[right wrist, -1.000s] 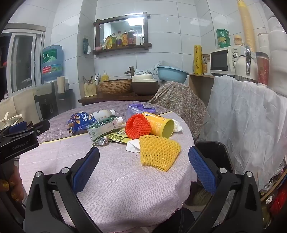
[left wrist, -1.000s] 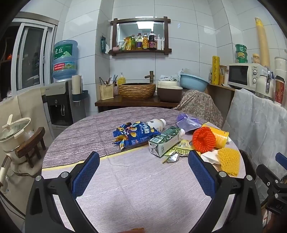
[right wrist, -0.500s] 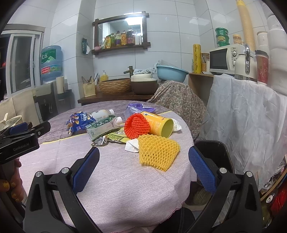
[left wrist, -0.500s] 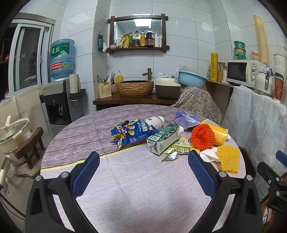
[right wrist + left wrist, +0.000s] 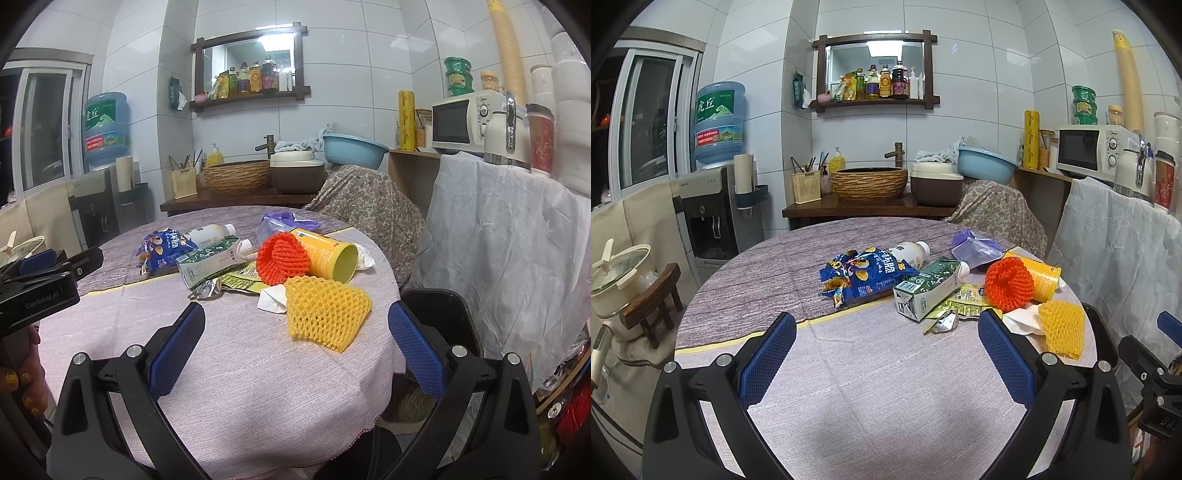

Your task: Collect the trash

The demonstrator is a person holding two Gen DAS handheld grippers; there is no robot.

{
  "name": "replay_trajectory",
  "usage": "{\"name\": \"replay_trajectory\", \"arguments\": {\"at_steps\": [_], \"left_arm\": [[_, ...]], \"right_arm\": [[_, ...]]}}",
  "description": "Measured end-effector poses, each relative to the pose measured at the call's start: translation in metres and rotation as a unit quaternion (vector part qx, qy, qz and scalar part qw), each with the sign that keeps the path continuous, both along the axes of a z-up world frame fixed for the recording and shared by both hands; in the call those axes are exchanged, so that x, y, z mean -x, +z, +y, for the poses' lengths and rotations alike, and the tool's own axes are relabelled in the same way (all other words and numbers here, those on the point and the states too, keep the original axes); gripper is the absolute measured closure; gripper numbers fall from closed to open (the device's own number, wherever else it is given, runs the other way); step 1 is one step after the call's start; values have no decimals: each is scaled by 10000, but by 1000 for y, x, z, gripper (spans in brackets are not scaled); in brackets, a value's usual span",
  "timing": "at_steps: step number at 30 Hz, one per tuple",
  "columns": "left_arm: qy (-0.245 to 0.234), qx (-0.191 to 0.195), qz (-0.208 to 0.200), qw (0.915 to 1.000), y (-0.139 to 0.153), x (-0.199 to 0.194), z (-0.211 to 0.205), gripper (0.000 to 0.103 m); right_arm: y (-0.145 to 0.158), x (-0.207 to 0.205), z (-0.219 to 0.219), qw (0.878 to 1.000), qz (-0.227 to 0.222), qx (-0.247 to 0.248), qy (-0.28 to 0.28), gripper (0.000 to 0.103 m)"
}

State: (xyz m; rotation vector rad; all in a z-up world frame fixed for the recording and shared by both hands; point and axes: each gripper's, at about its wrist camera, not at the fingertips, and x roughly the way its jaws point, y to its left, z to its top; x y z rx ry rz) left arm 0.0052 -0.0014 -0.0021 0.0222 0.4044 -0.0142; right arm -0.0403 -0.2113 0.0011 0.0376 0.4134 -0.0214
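Trash lies in a heap on the round table [image 5: 868,387]: a blue chip bag [image 5: 866,275], a white bottle [image 5: 910,253], a green milk carton [image 5: 929,290], an orange foam net [image 5: 1008,282], a yellow tube can [image 5: 1039,277], a yellow foam net [image 5: 325,312] and a purple bag [image 5: 975,247]. My left gripper [image 5: 884,334] is open over the near cloth, short of the heap. My right gripper [image 5: 295,332] is open with the yellow net just beyond its fingers. Neither holds anything.
A black bin [image 5: 443,314] stands beside the table's right edge, under a white sheet [image 5: 509,236]. A water dispenser [image 5: 713,206] and a pot on a stool [image 5: 624,273] are at the left. A sink counter [image 5: 864,206] and a covered chair [image 5: 1001,214] sit behind the table.
Both views have shifted only slightly; the left gripper has drifted a little back from the heap. Both grippers stay open and no trash has moved.
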Motion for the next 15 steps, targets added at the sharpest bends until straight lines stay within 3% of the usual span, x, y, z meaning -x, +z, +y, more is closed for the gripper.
{"name": "replay_trajectory", "arguments": {"at_steps": [15], "left_arm": [[6,-14,-33,10000,0,2,0,5]], "right_arm": [[-6,-1,1,10000,31,1,8,5]]}}
